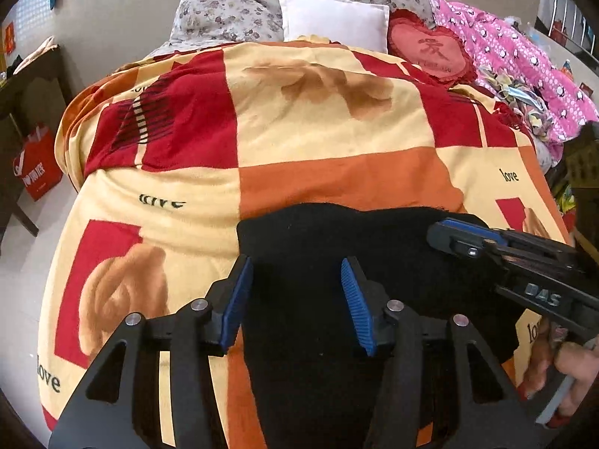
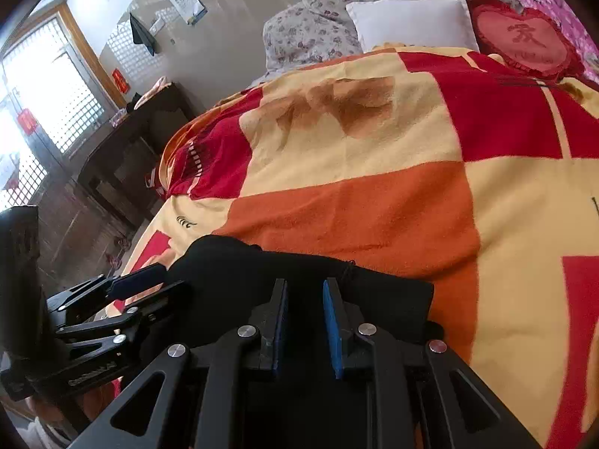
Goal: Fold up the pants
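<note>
here both grippers' jaws gape over black pants (image 1: 337,247); only the left view shows a hand (image 1: 561,366).

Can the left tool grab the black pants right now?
Probably yes. The left tool is open right over the black pants, and nothing lies between them.

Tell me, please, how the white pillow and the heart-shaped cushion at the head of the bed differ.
The white pillow is plain, rectangular and unmarked; the heart-shaped cushion is red, with a frilled edge and a character on its face. The pillow leans against the floral bedding, while the cushion sits next to the pink quilt. Both rest beyond the checked blanket.
</note>
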Demonstrator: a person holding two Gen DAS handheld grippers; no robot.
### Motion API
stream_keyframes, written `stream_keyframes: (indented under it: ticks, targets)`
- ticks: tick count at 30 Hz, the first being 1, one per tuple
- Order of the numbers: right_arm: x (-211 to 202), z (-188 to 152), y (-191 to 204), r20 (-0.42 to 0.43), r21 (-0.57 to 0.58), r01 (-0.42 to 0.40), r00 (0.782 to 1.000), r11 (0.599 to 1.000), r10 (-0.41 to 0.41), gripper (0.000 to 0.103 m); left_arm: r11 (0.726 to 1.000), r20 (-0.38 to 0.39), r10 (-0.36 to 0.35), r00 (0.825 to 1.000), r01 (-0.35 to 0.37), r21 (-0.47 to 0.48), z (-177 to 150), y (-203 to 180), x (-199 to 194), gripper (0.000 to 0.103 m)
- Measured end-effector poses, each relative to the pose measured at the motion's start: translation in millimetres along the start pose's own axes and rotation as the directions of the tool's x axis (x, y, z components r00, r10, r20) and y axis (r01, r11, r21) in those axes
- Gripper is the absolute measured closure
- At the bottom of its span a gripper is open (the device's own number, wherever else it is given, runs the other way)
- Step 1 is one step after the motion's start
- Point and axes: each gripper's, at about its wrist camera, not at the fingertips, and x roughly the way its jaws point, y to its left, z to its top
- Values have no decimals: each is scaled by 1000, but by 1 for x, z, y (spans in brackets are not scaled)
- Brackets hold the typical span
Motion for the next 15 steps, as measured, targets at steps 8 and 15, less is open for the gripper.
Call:
stream_keyframes:
  ticks: [8,15]
  targets:
    - [-37,-33,22,-40,-110,77,996,991,-81,73,1000,2,1,1000,-1,-7,-3,-1,-3,55]
    - [-56,-75,13,-43,-114,76,996,991,-81,72,1000,9,0,1000,1,-17,-11,0,-4,50]
